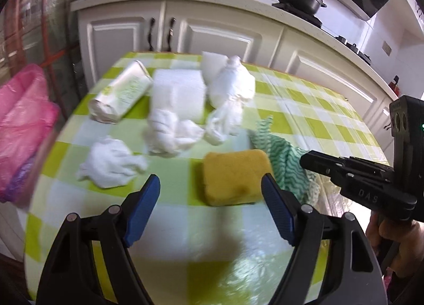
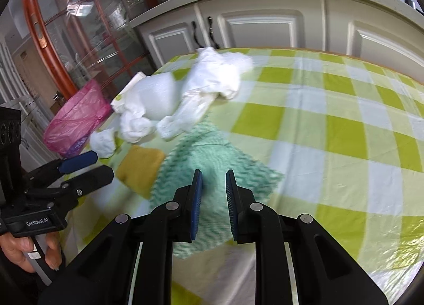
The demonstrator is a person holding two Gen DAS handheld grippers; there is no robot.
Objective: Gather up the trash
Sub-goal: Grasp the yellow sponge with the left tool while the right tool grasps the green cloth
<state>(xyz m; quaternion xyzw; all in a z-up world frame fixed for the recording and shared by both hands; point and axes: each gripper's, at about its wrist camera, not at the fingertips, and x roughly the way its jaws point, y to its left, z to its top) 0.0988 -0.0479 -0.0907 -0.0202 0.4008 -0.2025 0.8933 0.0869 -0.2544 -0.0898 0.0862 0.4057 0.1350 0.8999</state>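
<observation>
While crumpled tissues (image 1: 111,163) litter checked tablecloth (image 2: 331,130), left gripper (image 1: 210,207) spread wide, empty, lined up for pickup; right gripper (image 2: 213,199) narrowed, gripping nothing, above green cloth (image 2: 212,156); pink bag (image 1: 23,122) at edge ready for trash

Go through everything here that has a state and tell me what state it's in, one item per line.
Left gripper: jaws wide open, empty.
Right gripper: jaws narrowly open, empty, over the green cloth.
Pink trash bag: open-mouthed.
Tissues: crumpled, on the table.
Yellow sponge: lying flat.
Cabinet doors: closed.

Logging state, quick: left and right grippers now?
Left gripper: open wide, empty, near the yellow sponge.
Right gripper: open narrowly, empty, over the green cloth.
</observation>
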